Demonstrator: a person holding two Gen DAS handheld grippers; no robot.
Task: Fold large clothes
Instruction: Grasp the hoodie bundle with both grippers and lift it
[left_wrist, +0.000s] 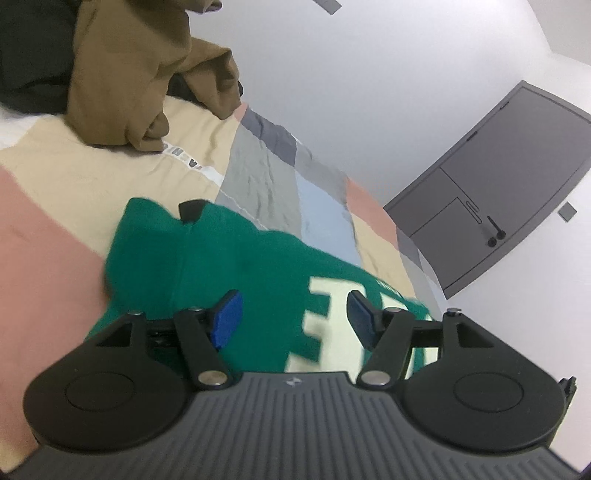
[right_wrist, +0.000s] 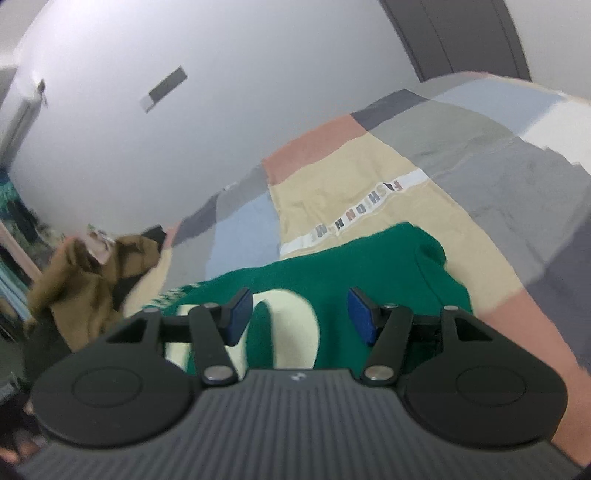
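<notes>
Beyond the green sweatshirt (left_wrist: 236, 266) lies brown clothing (left_wrist: 147, 85).

Green sweatshirt (left_wrist: 229, 258), seemingly cream lettering

R gripper (right_wrist: 300, 314) open over green sweatshirt (right_wrist: 369, 266)
</notes>
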